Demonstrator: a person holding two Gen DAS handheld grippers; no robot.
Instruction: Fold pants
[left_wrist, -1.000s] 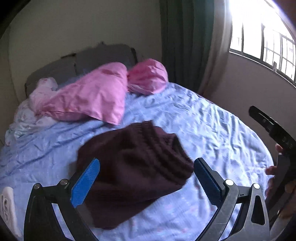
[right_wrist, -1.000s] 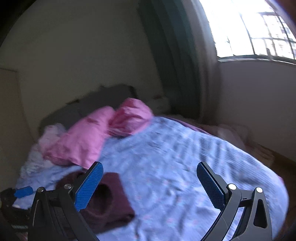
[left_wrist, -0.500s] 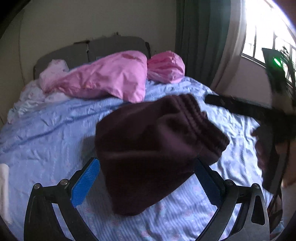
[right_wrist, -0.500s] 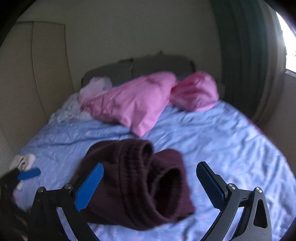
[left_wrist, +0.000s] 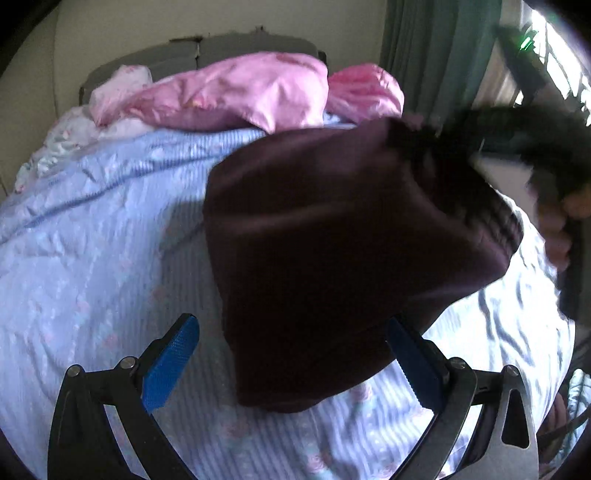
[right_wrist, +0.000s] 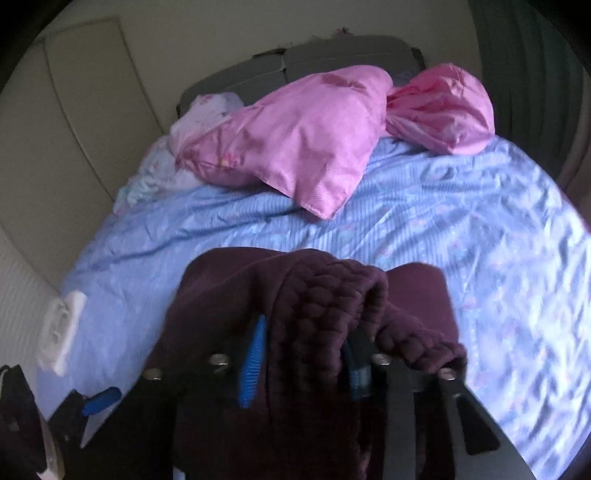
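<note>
The dark maroon pants (left_wrist: 332, 240) lie bunched on the blue bedsheet (left_wrist: 92, 240). My right gripper (right_wrist: 303, 365) is shut on their ribbed waistband (right_wrist: 332, 295), which bulges between the blue pads. In the left wrist view the right gripper (left_wrist: 424, 147) shows blurred at the pants' upper right edge, held by a hand. My left gripper (left_wrist: 291, 362) is open, its blue pads either side of the pants' near end, not touching. The left gripper's tip (right_wrist: 99, 398) shows at the lower left of the right wrist view.
Two pink pillows (right_wrist: 306, 140) (right_wrist: 443, 107) and pale crumpled bedding (right_wrist: 166, 166) lie at the head of the bed by a grey headboard (right_wrist: 332, 51). A green curtain (left_wrist: 436, 55) and window are at the right. A white object (right_wrist: 59, 332) lies at the bed's left edge.
The right gripper swung over to the pants and shut on the waistband, lifting that edge. The left gripper moved closer to the pants and stayed open.
</note>
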